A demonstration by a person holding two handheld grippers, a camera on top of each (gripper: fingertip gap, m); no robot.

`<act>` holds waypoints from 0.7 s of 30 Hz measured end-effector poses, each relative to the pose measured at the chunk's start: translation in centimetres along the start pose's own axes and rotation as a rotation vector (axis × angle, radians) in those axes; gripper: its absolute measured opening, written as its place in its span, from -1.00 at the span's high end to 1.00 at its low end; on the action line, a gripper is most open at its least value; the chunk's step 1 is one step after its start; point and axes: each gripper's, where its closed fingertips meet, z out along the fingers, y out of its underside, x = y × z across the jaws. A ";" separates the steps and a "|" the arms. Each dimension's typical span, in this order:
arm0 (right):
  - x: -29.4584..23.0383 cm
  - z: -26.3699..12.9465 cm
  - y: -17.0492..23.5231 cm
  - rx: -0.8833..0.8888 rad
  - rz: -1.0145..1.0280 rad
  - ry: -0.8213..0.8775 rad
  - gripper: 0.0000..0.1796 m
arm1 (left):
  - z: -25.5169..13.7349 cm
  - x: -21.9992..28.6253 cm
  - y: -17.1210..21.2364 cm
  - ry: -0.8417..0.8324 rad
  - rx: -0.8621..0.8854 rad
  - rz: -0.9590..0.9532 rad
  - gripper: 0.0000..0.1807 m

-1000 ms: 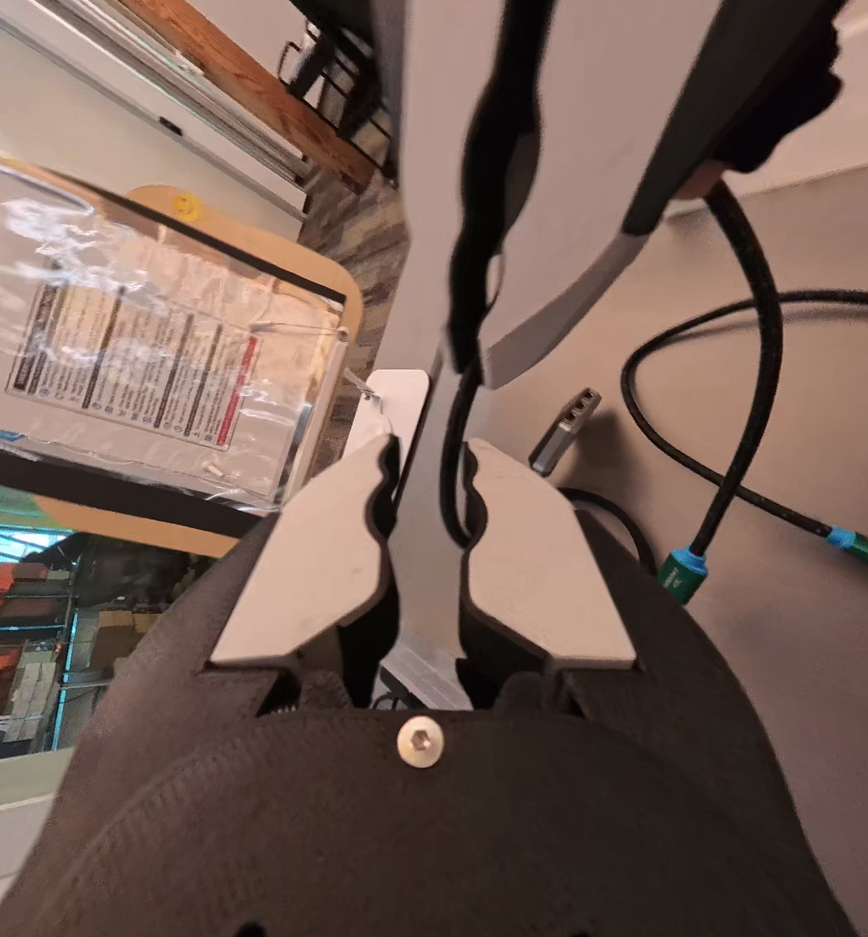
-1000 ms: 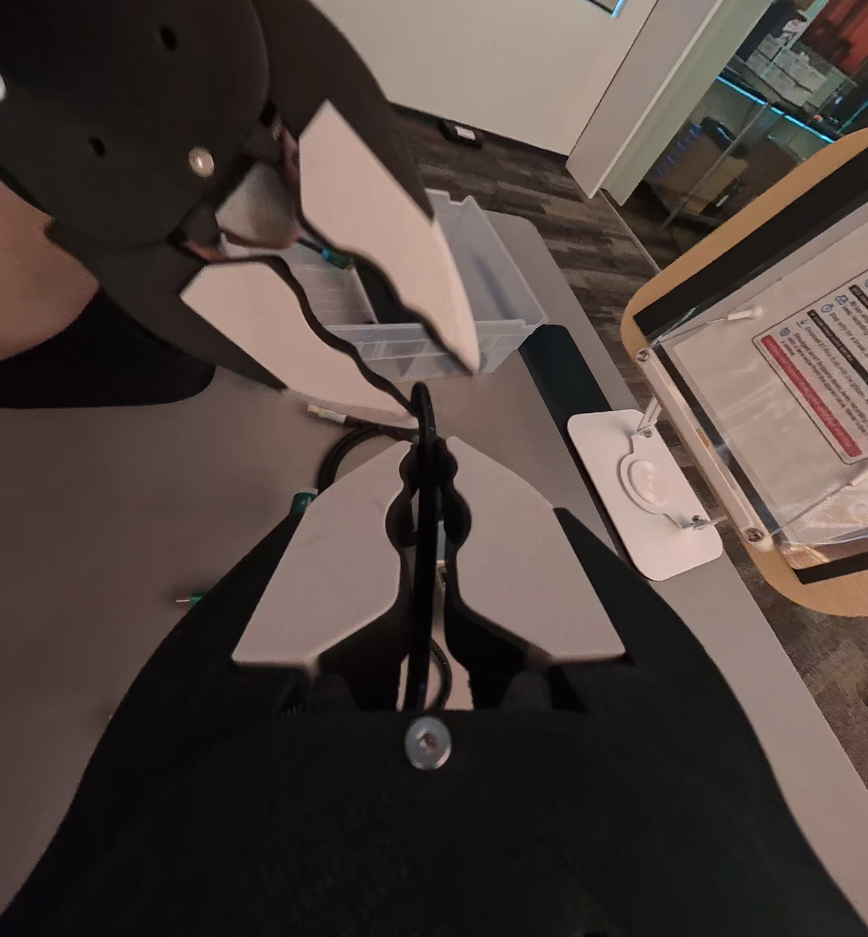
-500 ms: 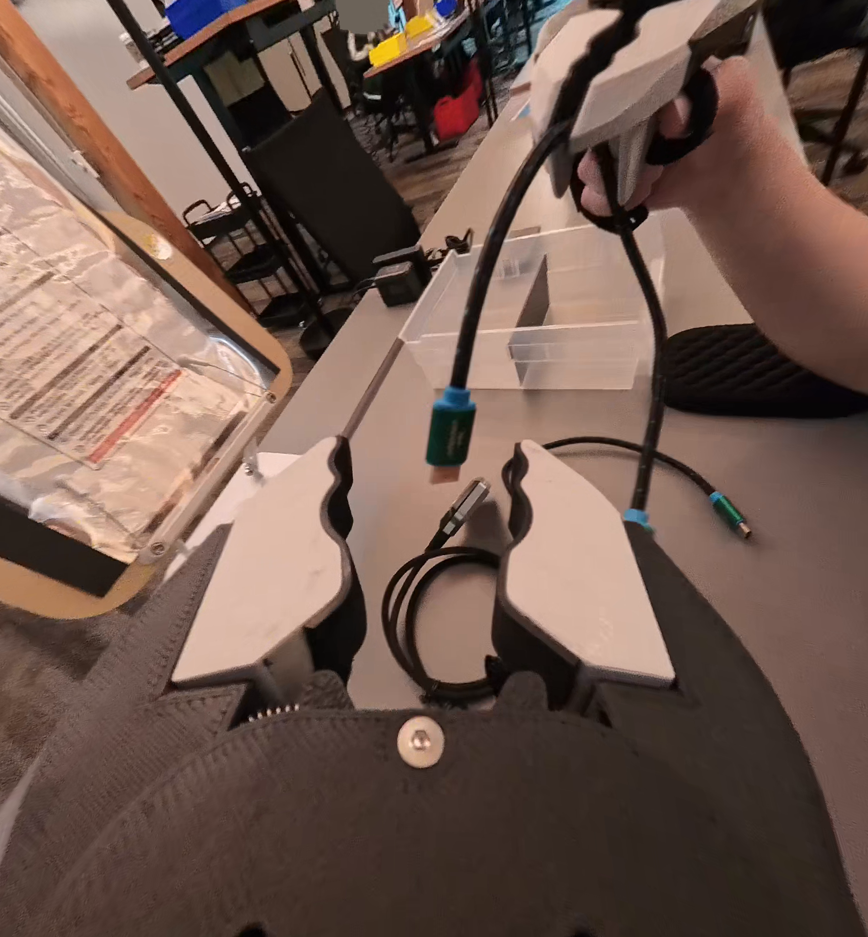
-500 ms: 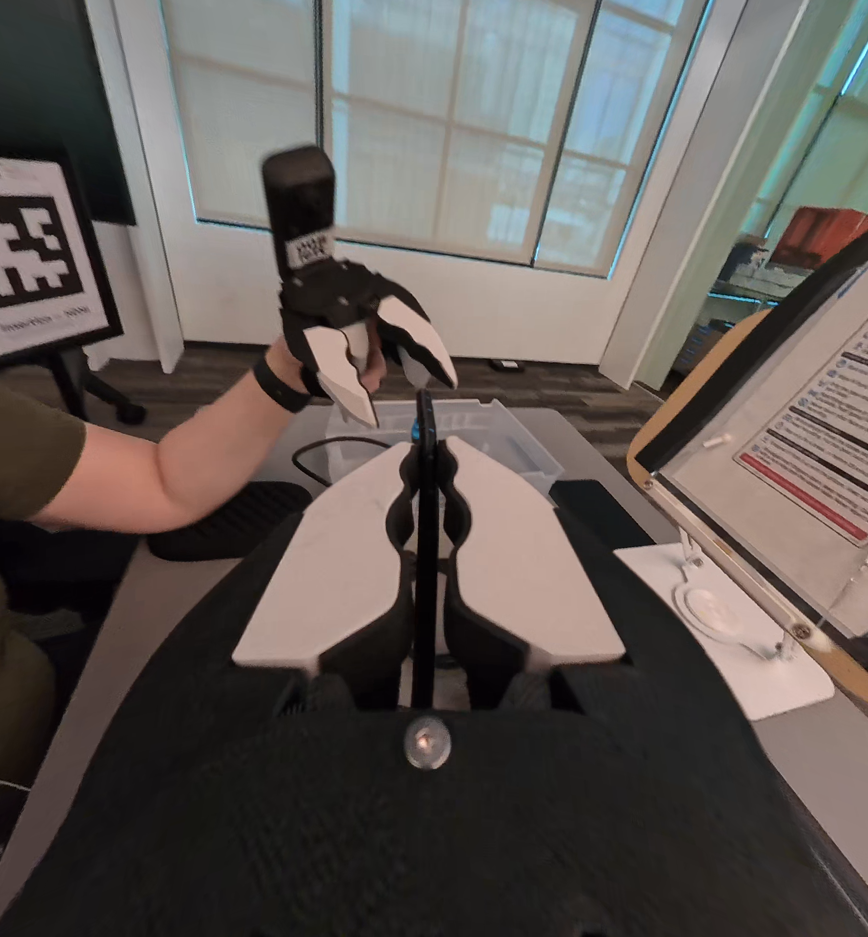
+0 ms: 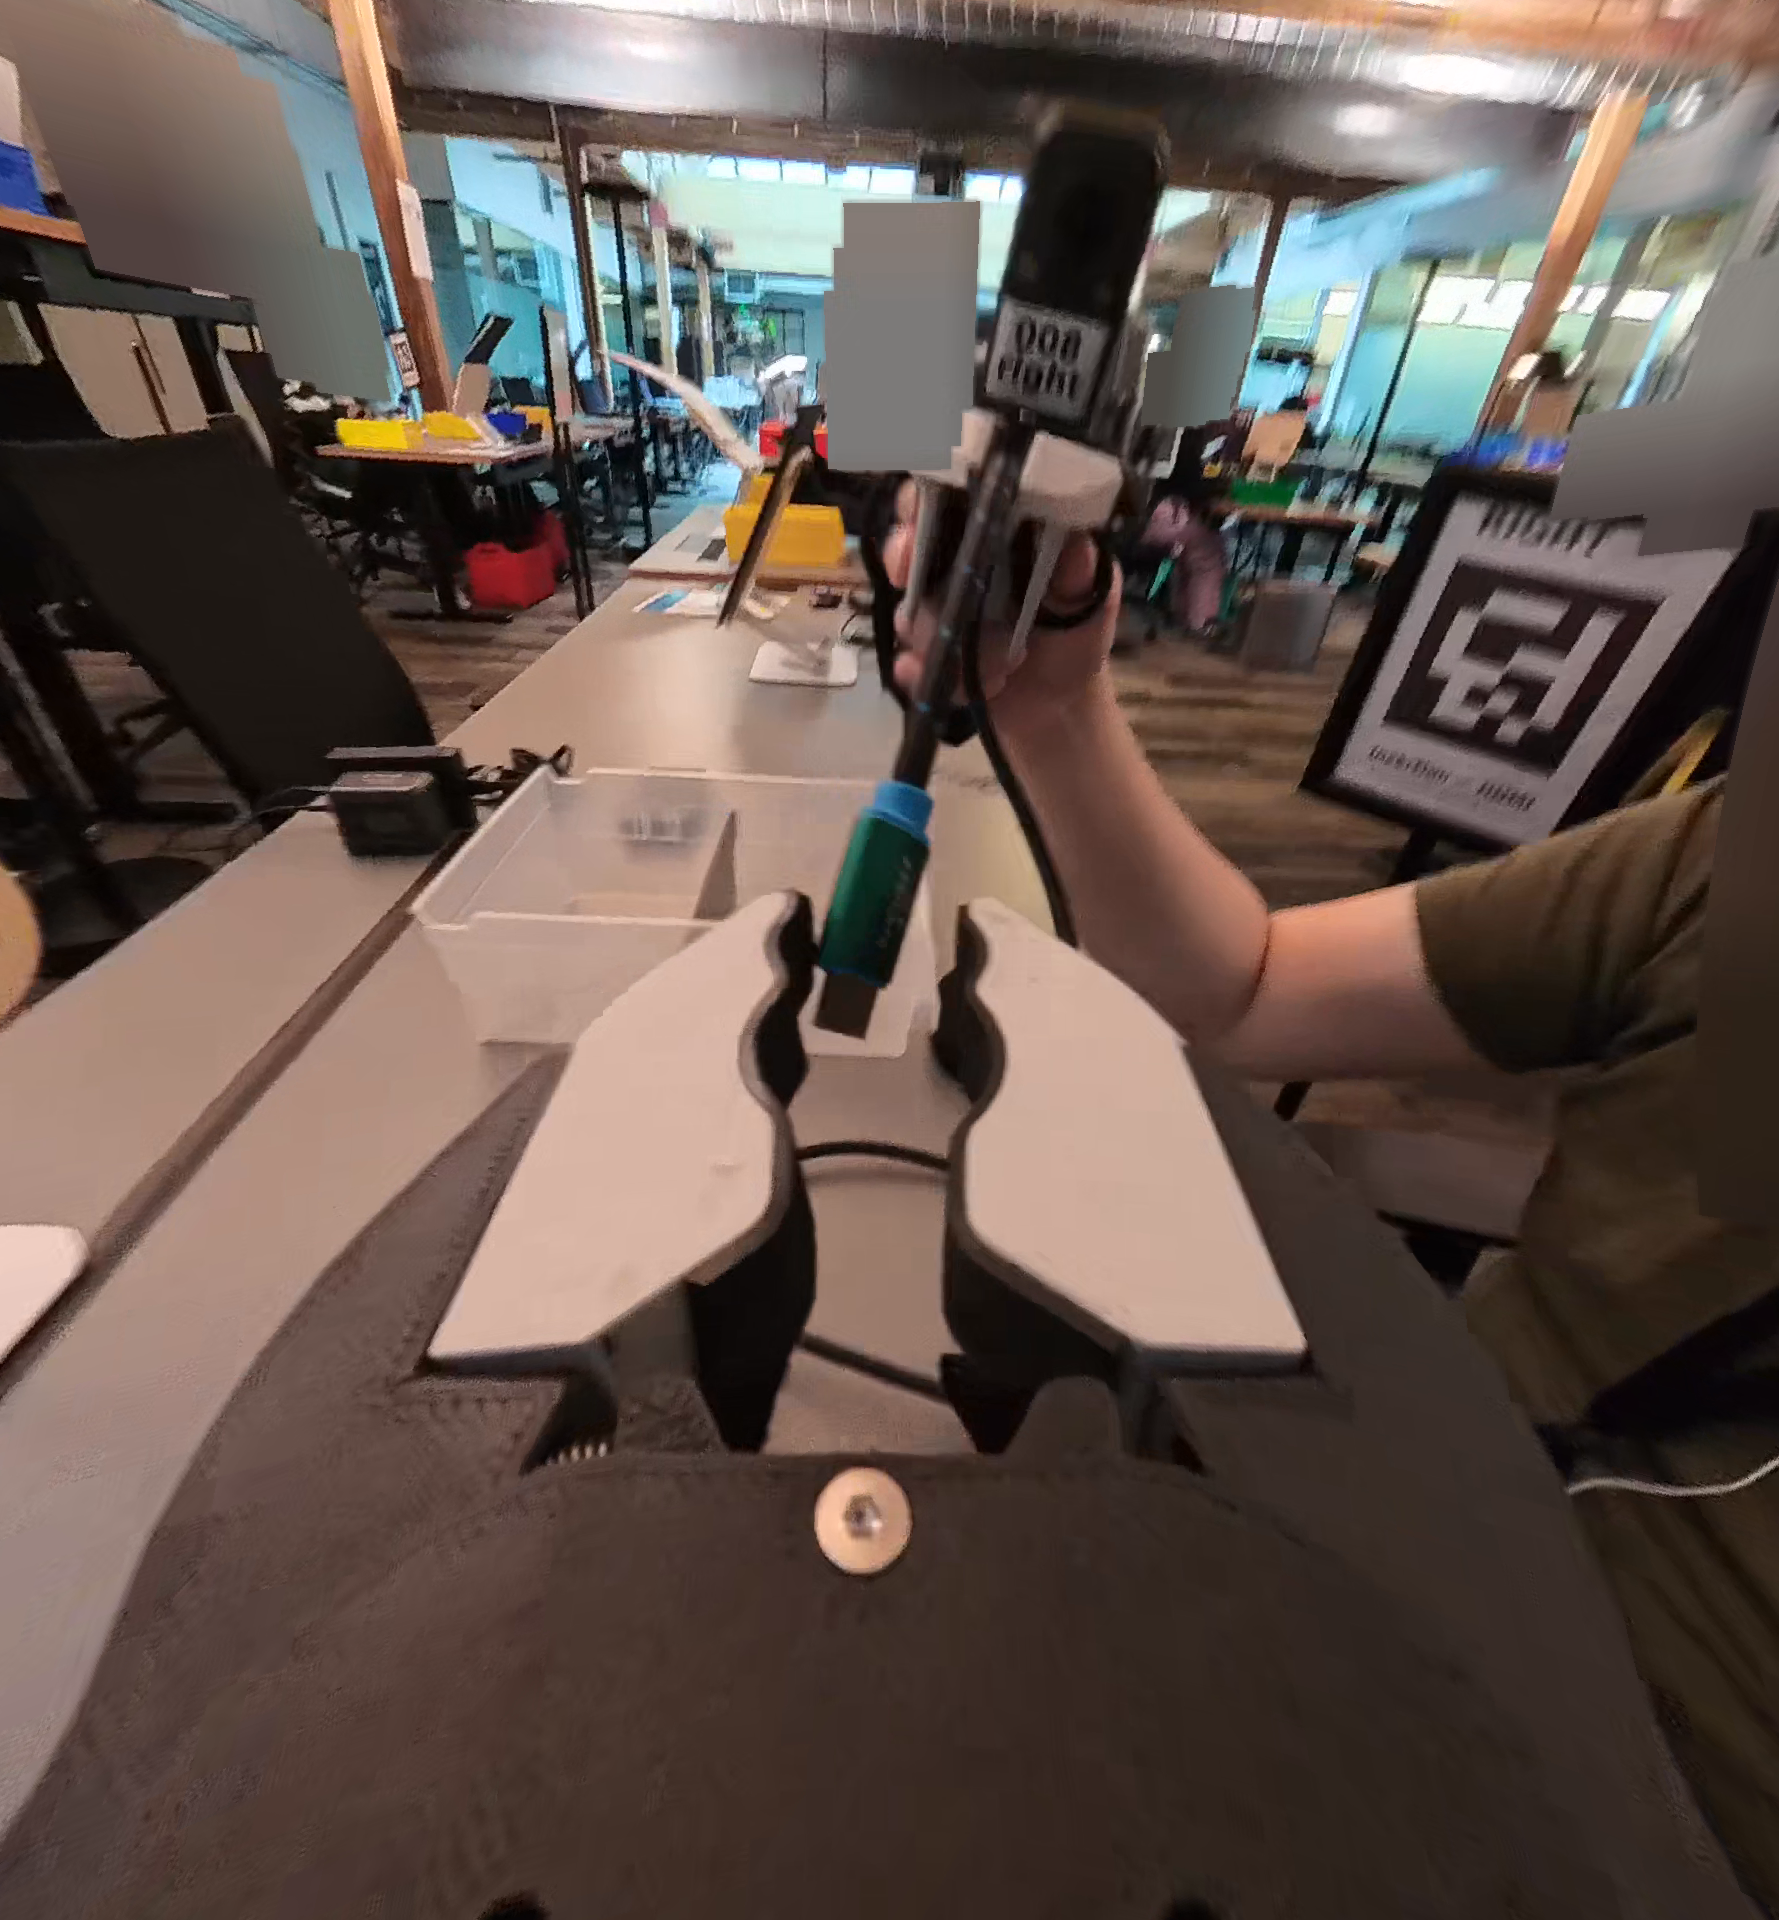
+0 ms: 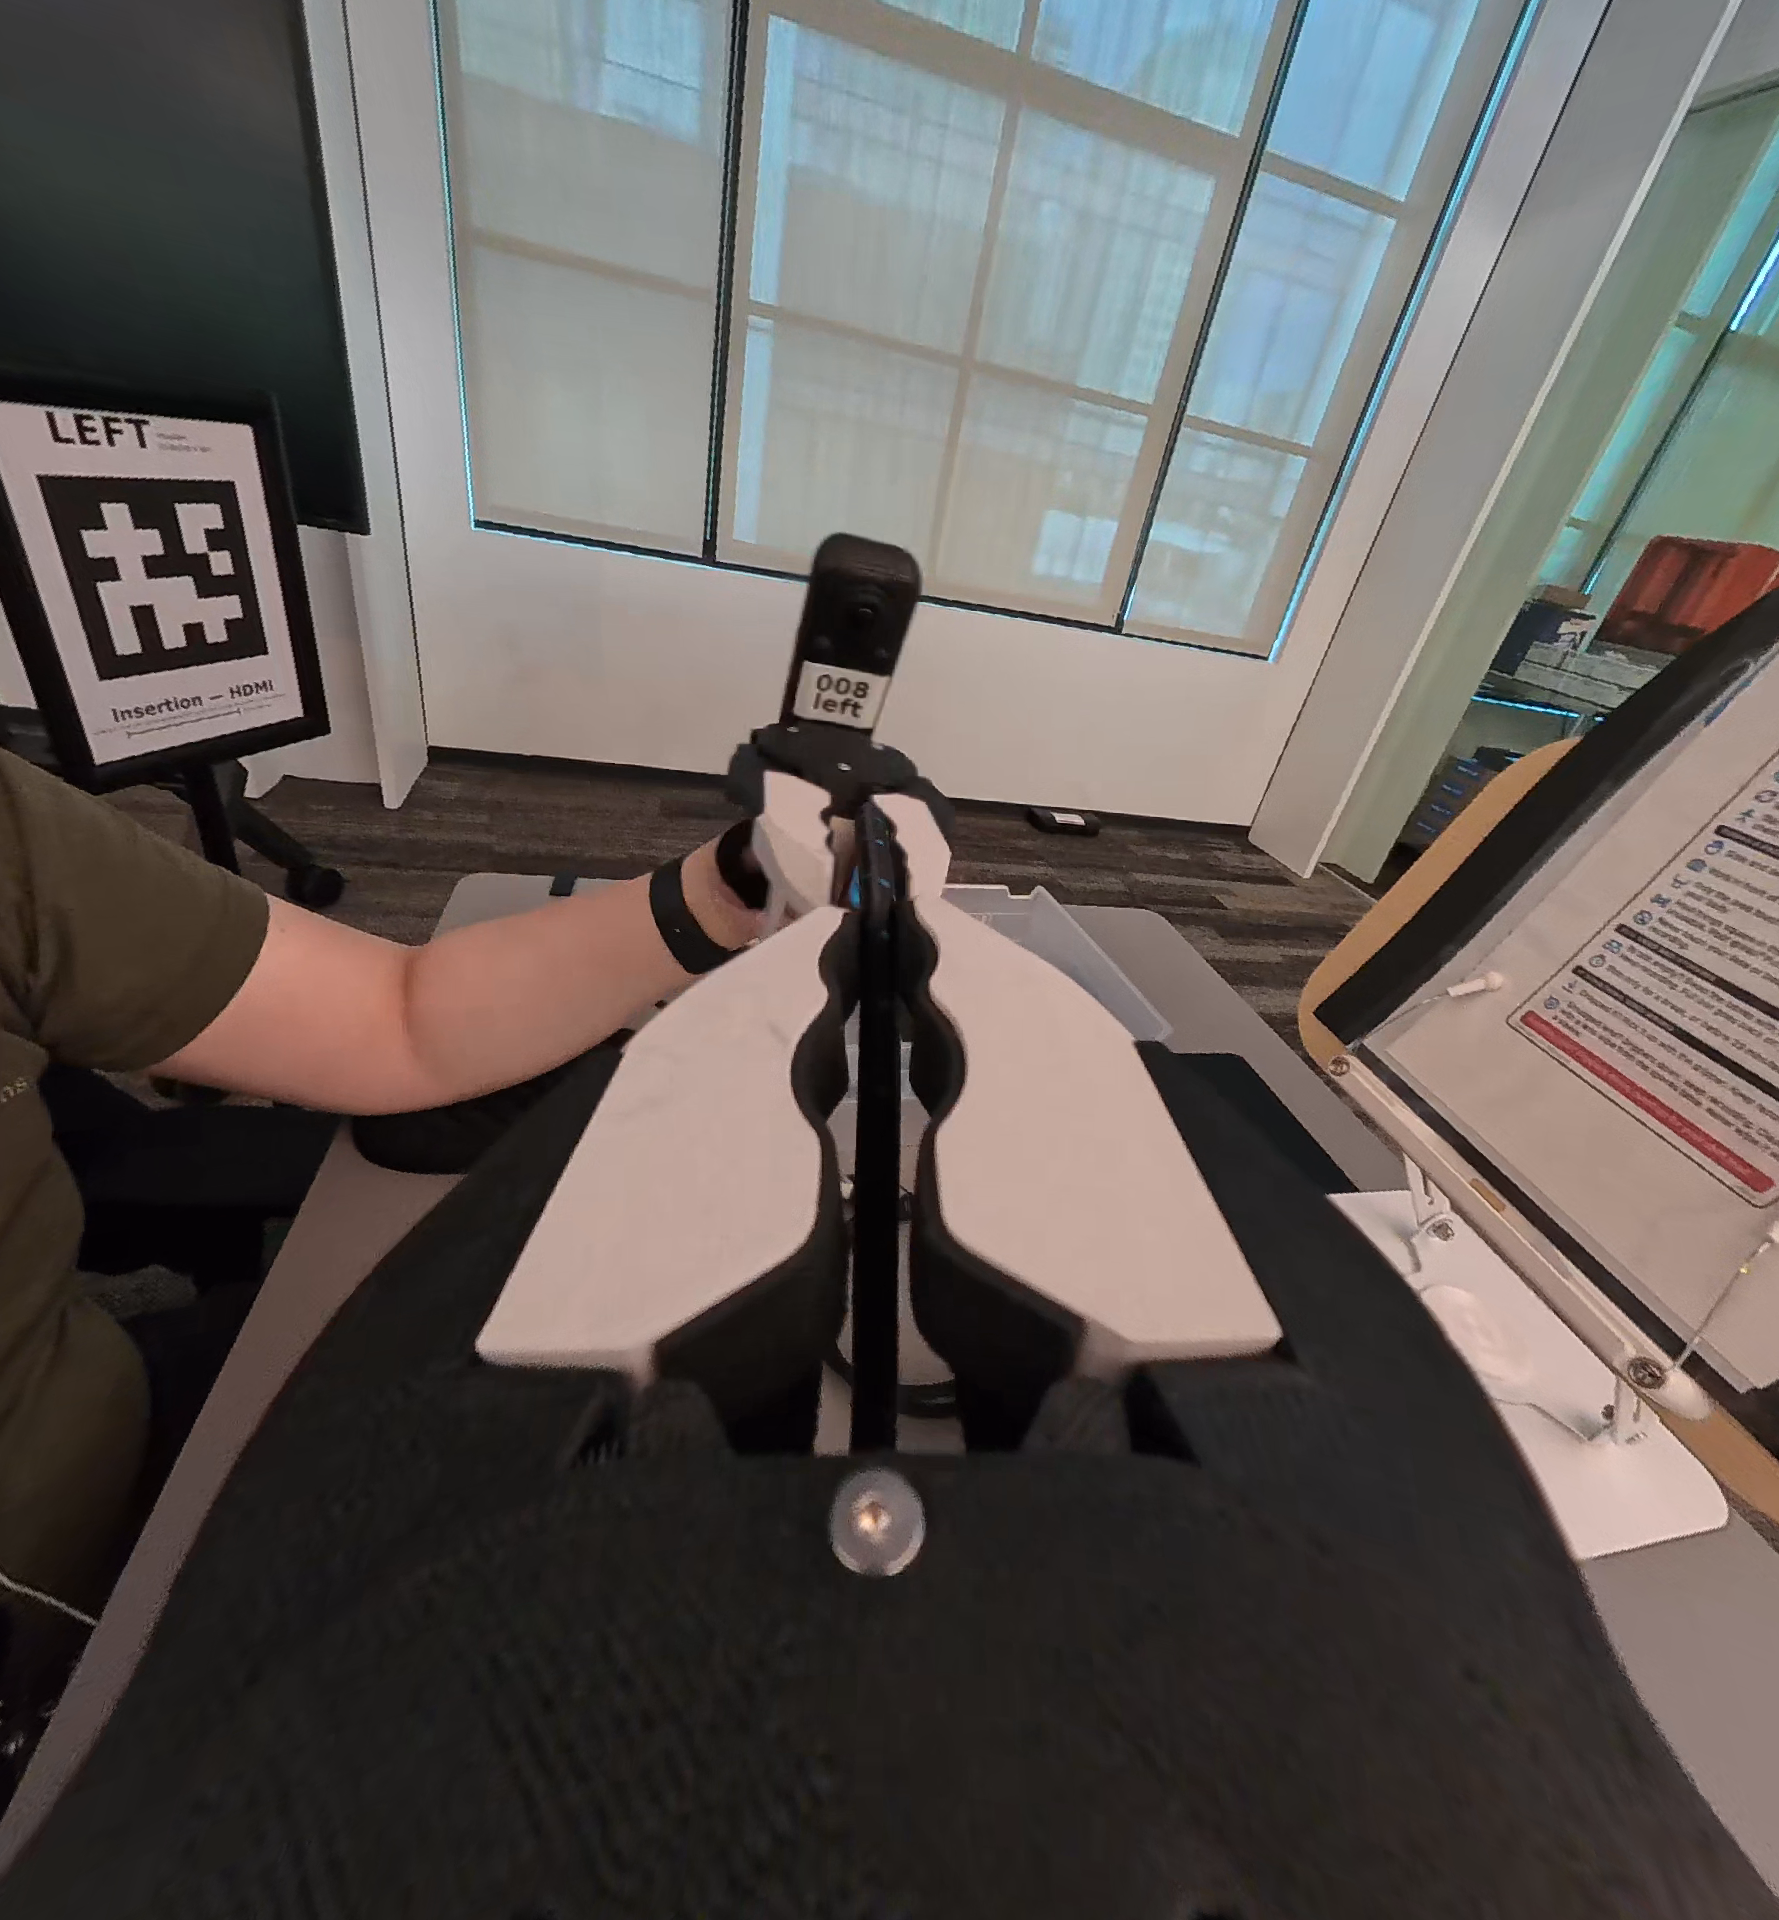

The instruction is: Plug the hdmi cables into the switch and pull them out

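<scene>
The HDMI cable, a black braided cord, ran pinched between my right fingers, whose white flat plates with wavy black rubber edges were closed tight on it. Seen from my left wrist, the same cable hung down out of my right gripper, raised above the tabletop, and ended in a smooth metallic green plug with a blue collar and a bare metal tip. That plug dangled slightly tilted in the air, its tip at the gap between my left fingers, which stood open and held nothing; the plug looked close to the left plate's rubber edge, though I could not tell whether it touched. My left gripper sat low over the matte grey tabletop, where a thin black loop of cord lay beneath it. Behind the plug stood a clear plastic bin, rectangular, with a divider inside. From the right wrist view, my left gripper showed beyond the fingertips, a black camera mounted on top. To the right stood a white flat-based stand carrying a clear-sleeved printed sheet.
</scene>
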 end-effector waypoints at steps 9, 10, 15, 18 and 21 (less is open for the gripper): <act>-0.8 -0.8 0.1 -0.002 -0.079 -0.057 0.88 | -0.1 1.5 -1.3 0.136 0.037 -0.061 0.86; -1.1 -1.0 0.3 -0.011 -0.099 -0.077 0.86 | -0.2 1.8 -1.4 0.144 0.033 -0.044 0.86; -3.6 -2.5 0.4 0.028 -0.219 -0.216 0.73 | -0.3 3.7 -1.6 0.207 0.002 0.005 0.88; -4.4 -4.4 -1.5 0.205 -0.256 -0.258 0.68 | 0.1 3.9 -1.5 0.218 -0.024 -0.043 0.88; -1.7 -5.8 -3.1 0.399 -0.252 -0.125 0.72 | 0.6 4.5 -1.6 0.275 -0.018 -0.121 0.89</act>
